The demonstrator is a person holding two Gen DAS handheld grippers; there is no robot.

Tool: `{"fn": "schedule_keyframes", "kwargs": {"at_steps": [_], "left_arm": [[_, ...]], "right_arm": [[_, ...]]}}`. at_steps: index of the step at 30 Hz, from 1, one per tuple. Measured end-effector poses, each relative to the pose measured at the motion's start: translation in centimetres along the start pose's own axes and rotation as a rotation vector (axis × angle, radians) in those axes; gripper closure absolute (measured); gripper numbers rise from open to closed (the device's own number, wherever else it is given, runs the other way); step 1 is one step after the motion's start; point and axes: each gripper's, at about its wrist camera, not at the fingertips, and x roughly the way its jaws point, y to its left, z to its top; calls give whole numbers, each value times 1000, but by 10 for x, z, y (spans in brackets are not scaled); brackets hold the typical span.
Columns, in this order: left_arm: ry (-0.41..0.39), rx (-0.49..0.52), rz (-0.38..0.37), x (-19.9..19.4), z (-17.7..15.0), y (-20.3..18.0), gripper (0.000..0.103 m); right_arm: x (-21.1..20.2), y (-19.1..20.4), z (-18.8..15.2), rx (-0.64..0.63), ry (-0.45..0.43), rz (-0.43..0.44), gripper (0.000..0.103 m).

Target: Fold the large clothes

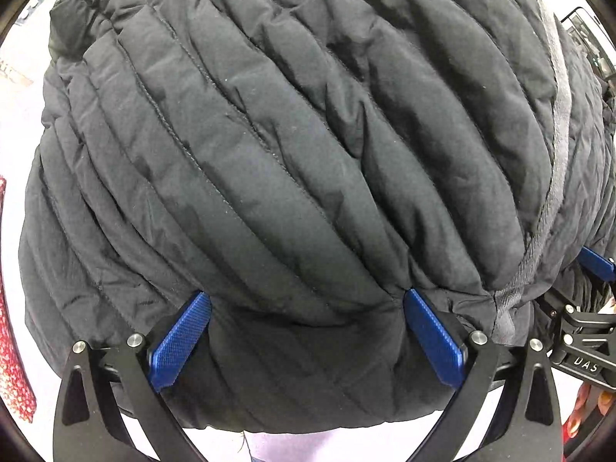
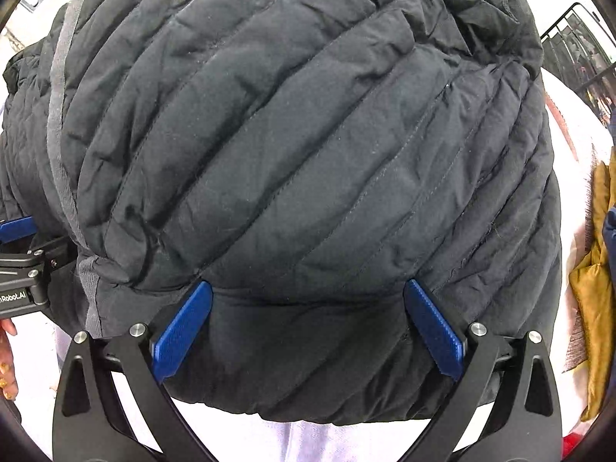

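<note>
A black quilted puffer jacket [image 1: 292, 161] lies bundled on a white table [image 1: 19, 123] and fills nearly all of both wrist views. In the left wrist view its stitched channels run on a slant from upper left down to lower right; in the right wrist view the same jacket [image 2: 308, 146] shows channels slanting from upper right down to lower left. Which way the garment's long axis runs cannot be told, since its ends are out of sight. A grey binding strip [image 1: 558, 123] runs down the jacket's right side in the left view, and down its left side [image 2: 57, 115] in the right view.

The left gripper [image 1: 307, 337] points down at the near edge of the jacket, its jaws spread as wide as they go. The blue pads [image 1: 179, 342] straddle a fold of padding, the tips sinking into the fabric, with no pinch on it.

The right gripper [image 2: 308, 329] stands just beside it, also fully spread, its blue pads [image 2: 181, 333] set against the jacket's near edge in the same loose way, nothing clamped.

A mustard-yellow cloth [image 2: 596, 269] lies at the right; a red patterned fabric [image 1: 11, 308] at the left.
</note>
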Motion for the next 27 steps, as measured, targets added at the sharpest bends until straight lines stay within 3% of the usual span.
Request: {"fn": "schedule_keyframes", "kwargs": {"at_steps": [9,22,27], "left_arm": [[-58,18,-2,-13,-50,-22,4],[-121,26,-37,-45,-99,-7,6],[-154,5,-56,-64,-125,6,6]], "right_arm": [[-7,6,-14,-3,-36,6,4],[-30,-10,-29,-46,-22,53,4],[-53,-20,-41,-43,-88,92,5]]}}
